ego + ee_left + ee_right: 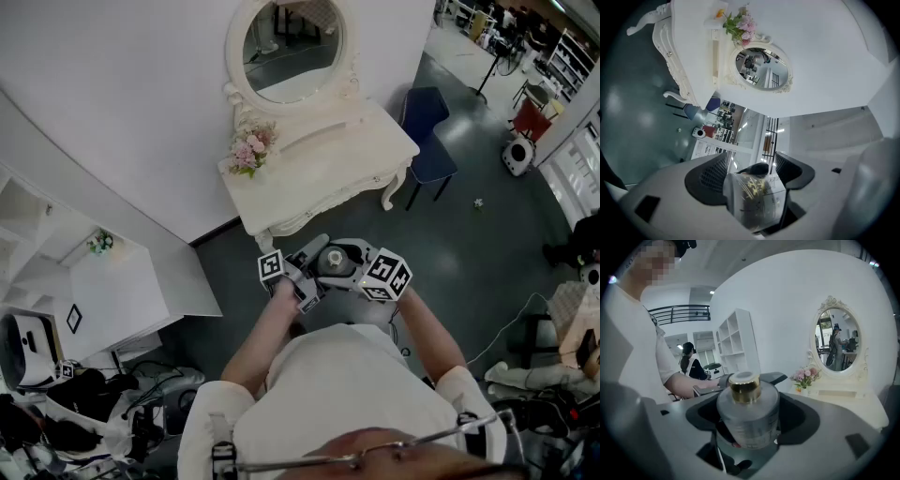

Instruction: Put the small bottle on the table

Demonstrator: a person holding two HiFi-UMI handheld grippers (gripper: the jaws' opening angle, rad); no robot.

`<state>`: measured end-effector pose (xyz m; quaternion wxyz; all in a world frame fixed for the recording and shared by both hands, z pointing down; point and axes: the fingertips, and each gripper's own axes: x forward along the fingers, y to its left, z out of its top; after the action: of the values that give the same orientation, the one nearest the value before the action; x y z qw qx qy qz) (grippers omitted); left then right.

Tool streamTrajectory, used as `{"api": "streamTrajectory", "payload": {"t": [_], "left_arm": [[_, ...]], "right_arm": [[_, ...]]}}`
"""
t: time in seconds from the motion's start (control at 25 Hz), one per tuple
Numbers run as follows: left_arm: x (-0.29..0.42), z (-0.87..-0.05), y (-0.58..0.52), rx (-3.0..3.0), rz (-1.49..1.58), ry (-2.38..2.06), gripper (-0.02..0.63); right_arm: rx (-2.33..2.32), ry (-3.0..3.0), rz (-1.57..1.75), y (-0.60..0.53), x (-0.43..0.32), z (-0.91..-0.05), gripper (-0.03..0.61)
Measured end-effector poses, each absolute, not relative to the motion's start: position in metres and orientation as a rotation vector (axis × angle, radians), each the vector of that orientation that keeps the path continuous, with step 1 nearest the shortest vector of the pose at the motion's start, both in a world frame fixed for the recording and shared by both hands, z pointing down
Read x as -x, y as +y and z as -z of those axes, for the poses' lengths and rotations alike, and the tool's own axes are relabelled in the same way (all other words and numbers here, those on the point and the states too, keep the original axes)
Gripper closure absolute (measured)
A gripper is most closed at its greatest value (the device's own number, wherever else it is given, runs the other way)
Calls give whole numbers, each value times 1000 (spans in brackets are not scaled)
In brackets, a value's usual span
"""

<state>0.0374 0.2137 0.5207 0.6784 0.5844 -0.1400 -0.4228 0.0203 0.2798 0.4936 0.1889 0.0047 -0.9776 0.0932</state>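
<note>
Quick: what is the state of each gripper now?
Left gripper: closed on a clear bottle with gold print.
Right gripper: closed on a frosted round bottle with gold cap.

Two grippers: left gripper (751,161), right gripper (747,399). Two bottles, one per gripper: dark-capped bottle (757,199), gold-capped bottle (747,423). Beyond the left gripper: one table (328,159), one mirror (291,47), one bouquet (249,150).

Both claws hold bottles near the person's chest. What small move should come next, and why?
Probably step forward toward the white dressing table. The right claw grips a gold-capped bottle, the left claw a black-capped bottle, and both hang above the floor, short of the tabletop, so nothing can be set down from here.
</note>
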Motion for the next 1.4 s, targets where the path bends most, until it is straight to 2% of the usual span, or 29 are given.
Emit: {"api": "streamTrajectory", "payload": {"t": [0.84,1.4], "left_arm": [[-24,-518,225,-1301,928,-292,299],[26,-529,246,-1289,888,-262,299]], "right_arm": [[-52,-2741,-288,291,-4,-491,218],[-122,-2743,-312,310,49,-500,218]]}}
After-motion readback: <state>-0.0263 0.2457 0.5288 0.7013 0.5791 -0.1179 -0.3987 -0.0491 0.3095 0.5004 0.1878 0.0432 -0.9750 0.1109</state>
